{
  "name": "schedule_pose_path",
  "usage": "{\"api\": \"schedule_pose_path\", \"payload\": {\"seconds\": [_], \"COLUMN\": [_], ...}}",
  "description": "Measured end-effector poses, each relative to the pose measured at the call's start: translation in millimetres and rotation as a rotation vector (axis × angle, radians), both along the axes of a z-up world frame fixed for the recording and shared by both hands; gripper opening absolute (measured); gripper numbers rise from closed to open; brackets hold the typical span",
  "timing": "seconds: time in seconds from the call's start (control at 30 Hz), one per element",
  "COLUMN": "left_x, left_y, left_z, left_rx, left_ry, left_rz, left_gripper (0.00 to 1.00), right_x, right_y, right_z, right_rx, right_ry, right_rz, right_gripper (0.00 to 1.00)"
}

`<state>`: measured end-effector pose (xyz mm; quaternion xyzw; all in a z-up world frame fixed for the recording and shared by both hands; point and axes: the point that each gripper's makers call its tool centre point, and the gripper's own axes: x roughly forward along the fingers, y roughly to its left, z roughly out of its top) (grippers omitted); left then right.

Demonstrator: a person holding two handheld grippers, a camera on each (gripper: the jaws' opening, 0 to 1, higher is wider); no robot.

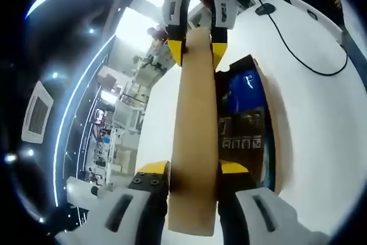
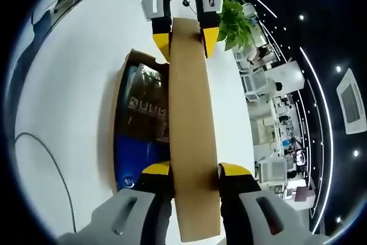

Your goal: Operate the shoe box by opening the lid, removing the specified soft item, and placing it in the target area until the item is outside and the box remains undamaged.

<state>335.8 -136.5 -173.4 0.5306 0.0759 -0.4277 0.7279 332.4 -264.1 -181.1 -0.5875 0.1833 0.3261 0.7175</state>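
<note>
The lid (image 1: 195, 136) is lifted: the left tool (image 1: 194, 177) and right tool (image 2: 195, 177) each grasp one end above the open shoe box (image 2: 140, 124) on the white bench (image 2: 69, 84). Next, the lid must go aside so the blue soft item (image 1: 243, 93) inside can be taken.

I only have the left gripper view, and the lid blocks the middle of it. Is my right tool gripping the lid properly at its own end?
Observer: In the right gripper view, the right tool has one jaw on each face of the lid, close to the lid's near end.
Operator: Anything past the other end that I should know about?
Observer: A green plant stands beyond the left tool, on the side of the lid away from the box.
</note>
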Motion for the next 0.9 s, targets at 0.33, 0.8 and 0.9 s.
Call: {"api": "schedule_pose_path", "payload": {"seconds": [0.33,0.8,0.9], "left_x": [-18.1,-70.7,-77.9], "left_y": [3,7,3], "left_z": [31.0,64.1,57.7], "left_rx": [-0.11,-0.336,-0.329], "left_ry": [0.078,0.36,0.389], "left_rz": [0.001,-0.029,-0.047], "left_gripper": [0.51,0.6,0.6], "right_x": [1,1,1], "right_y": [0,0,0], "right_z": [0.5,1.9,1.7], "right_rx": [0.005,0.005,0.003], "right_ry": [0.0,0.001,0.003], "right_rz": [0.002,0.004,0.003], "right_gripper": [0.3,0.3,0.3]}}
